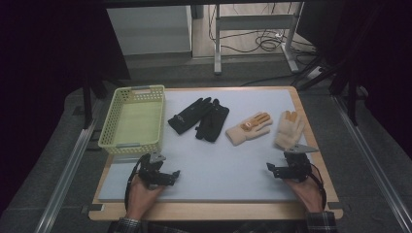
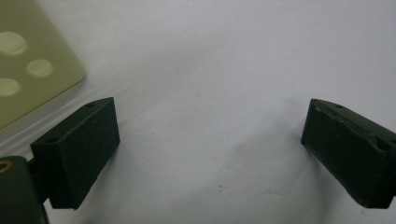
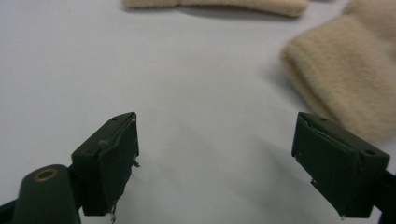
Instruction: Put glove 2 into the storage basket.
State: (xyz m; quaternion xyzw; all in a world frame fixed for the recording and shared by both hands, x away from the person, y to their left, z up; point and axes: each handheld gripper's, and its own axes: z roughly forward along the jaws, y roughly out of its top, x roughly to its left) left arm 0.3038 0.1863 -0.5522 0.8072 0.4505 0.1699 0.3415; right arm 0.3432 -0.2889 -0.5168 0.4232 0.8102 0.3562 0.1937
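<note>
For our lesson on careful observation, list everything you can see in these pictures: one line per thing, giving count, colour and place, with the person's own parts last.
Basket: one, pale yellow-green, perforated, nothing in it, far left of the board.
Black gloves: two, black, lying against each other, just right of the basket.
Cream gloves: two, cream with orange patches, right part of the board, the right one nearest the right tool.
Board: one, pale grey, on a wooden table.
Frame legs: grey metal, on the floor beyond the table, with cables.
Hands: two, at the near edge.
Left tool: one, black, jaws apart, near the basket.
Right tool: one, black, jaws apart, near the right cream glove.
</note>
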